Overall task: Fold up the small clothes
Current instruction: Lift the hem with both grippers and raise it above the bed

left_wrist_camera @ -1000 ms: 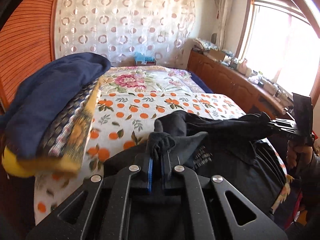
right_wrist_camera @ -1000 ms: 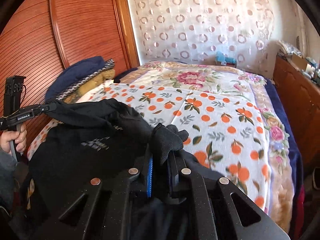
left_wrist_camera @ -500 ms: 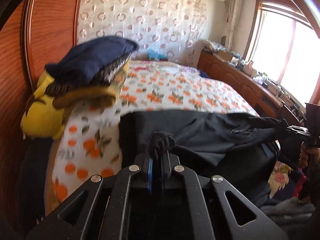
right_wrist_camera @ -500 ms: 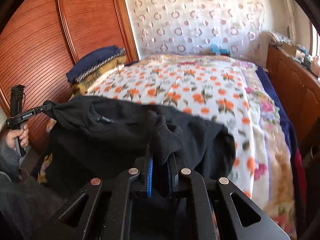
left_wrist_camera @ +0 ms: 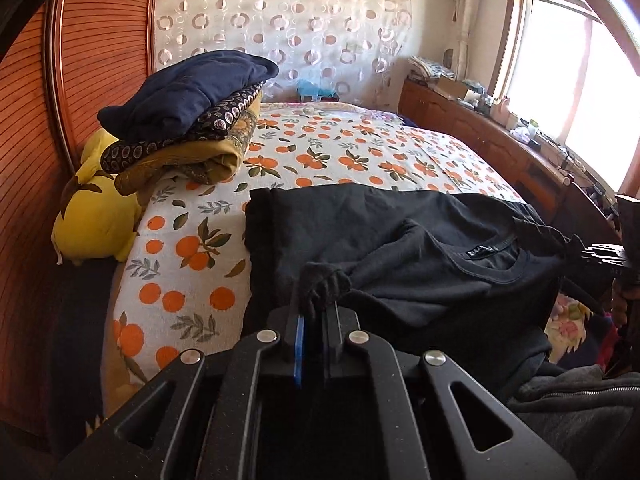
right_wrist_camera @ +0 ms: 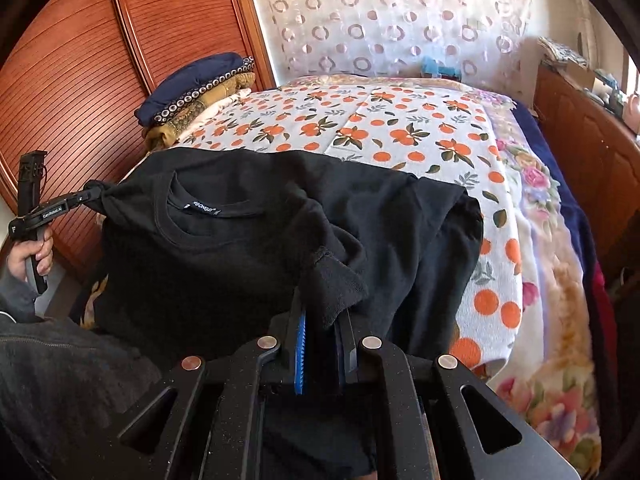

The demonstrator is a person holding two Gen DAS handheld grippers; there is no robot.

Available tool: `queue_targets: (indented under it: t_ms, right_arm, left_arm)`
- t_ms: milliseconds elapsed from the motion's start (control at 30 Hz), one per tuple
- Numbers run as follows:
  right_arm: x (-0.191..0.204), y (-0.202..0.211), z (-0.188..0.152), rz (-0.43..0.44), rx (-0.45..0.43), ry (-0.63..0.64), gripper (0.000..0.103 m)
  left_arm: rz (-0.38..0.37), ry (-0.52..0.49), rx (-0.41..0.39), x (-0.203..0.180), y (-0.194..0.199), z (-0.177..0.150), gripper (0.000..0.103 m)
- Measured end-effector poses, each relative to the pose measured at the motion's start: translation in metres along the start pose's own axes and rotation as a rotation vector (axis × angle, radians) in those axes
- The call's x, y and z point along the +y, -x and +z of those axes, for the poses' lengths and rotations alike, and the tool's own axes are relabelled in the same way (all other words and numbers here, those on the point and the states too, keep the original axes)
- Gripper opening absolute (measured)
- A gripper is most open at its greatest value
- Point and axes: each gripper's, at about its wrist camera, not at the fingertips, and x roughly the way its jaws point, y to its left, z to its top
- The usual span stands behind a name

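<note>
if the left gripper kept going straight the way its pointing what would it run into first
The left gripper is shut on the black t-shirt, so it would likely push that bunched fabric over the orange-print bedspread; depth is unclear.

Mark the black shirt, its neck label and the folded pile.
shirt (right_wrist_camera: 248, 264), right wrist view, chest below the collar
label (right_wrist_camera: 202, 209), right wrist view, white lettering
pile (left_wrist_camera: 188, 96), left wrist view, top navy garment
</note>
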Motion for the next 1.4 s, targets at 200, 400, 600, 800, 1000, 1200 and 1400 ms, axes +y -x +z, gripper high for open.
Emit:
queue_targets:
  t_ms: [200, 400, 600, 800, 1000, 1200, 1400]
  right_arm:
    - [0.002, 0.013, -0.002, -0.006, 0.008, 0.019, 0.011]
    - [0.001, 0.006, -0.008, -0.003, 0.037, 0.013, 0.011]
    - [0.004, 0.013, -0.003, -0.033, 0.037, 0.04, 0.011]
    - [0.006, 0.025, -0.003, -0.048, 0.028, 0.059, 0.011]
    - [0.004, 0.029, -0.003, -0.053, 0.045, 0.065, 0.019]
    - [0.004, 0.037, 0.004, -0.09, 0.028, 0.08, 0.041]
    - [-0.011, 0.032, 0.016, -0.124, -0.026, 0.041, 0.055]
  left_arm:
    - [0.008, -0.011, 0.002, 0.001, 0.018, -0.004, 0.007]
    - [0.006, -0.038, 0.031, -0.002, 0.014, -0.007, 0.007]
    - [0.015, -0.047, 0.042, -0.003, 0.016, -0.002, 0.015]
    - [0.019, -0.027, 0.017, -0.001, 0.021, 0.001, 0.069]
    - [0.045, 0.005, -0.005, 0.003, 0.013, 0.005, 0.076]
    - [0.037, -0.004, 0.015, 0.0, -0.01, 0.01, 0.076]
    - [0.042, -0.01, 0.019, 0.0, -0.03, 0.019, 0.076]
